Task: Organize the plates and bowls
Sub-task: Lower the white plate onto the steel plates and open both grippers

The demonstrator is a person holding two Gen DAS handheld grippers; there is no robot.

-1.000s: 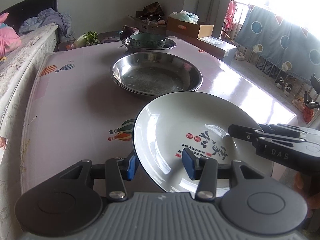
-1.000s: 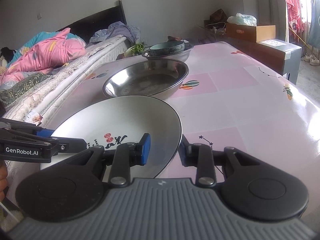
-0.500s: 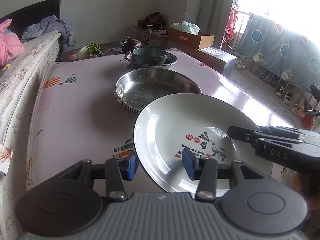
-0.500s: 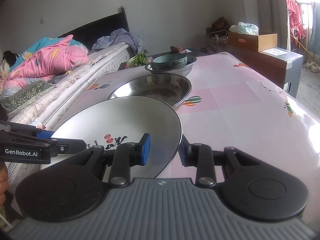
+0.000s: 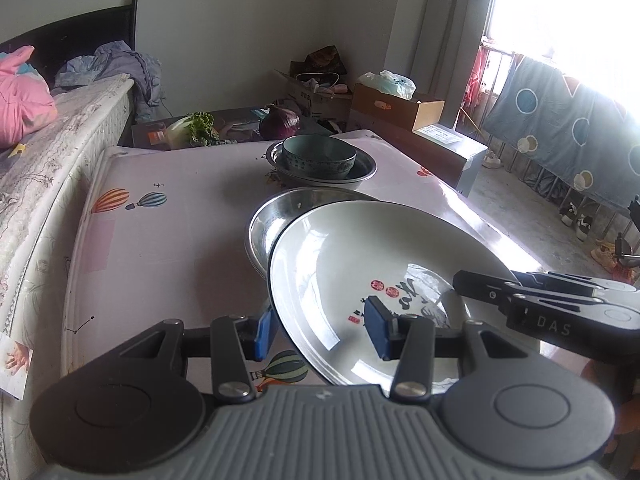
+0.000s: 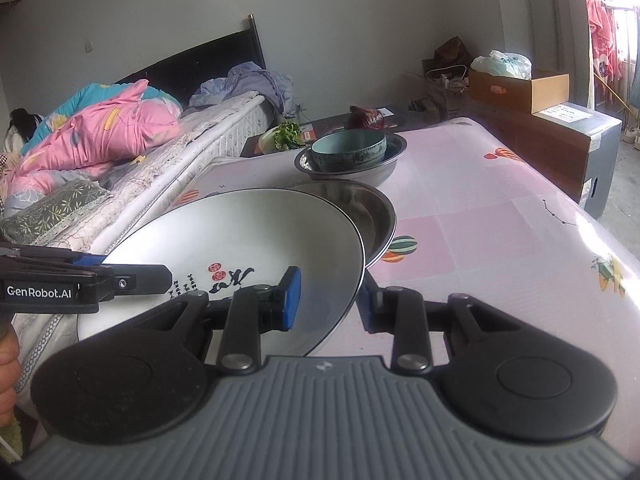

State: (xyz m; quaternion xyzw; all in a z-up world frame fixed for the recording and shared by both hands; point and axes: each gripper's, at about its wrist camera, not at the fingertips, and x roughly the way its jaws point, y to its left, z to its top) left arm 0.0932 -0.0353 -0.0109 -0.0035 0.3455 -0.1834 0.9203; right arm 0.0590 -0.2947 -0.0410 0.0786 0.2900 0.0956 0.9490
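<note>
A white plate (image 5: 360, 248) with red and black writing is held above the table by both grippers; it also shows in the right wrist view (image 6: 240, 236). My left gripper (image 5: 322, 330) is shut on its left rim. My right gripper (image 6: 328, 298) is shut on its right rim. The plate's far edge overlaps a large steel basin (image 5: 276, 216), also seen in the right wrist view (image 6: 372, 212). Behind it a green bowl (image 5: 318, 156) sits inside a smaller steel basin (image 5: 364, 168); the bowl shows in the right wrist view (image 6: 348, 150) too.
The table (image 5: 160, 240) has a pink cloth with balloon prints. A bed (image 6: 100, 152) runs along its left side. Vegetables (image 5: 196, 126) and cardboard boxes (image 5: 396, 106) lie beyond the far edge. The table's right edge drops to the floor.
Both grippers have lifted the plate and carried it forward. Its far edge now covers the near part of the large steel basin.
</note>
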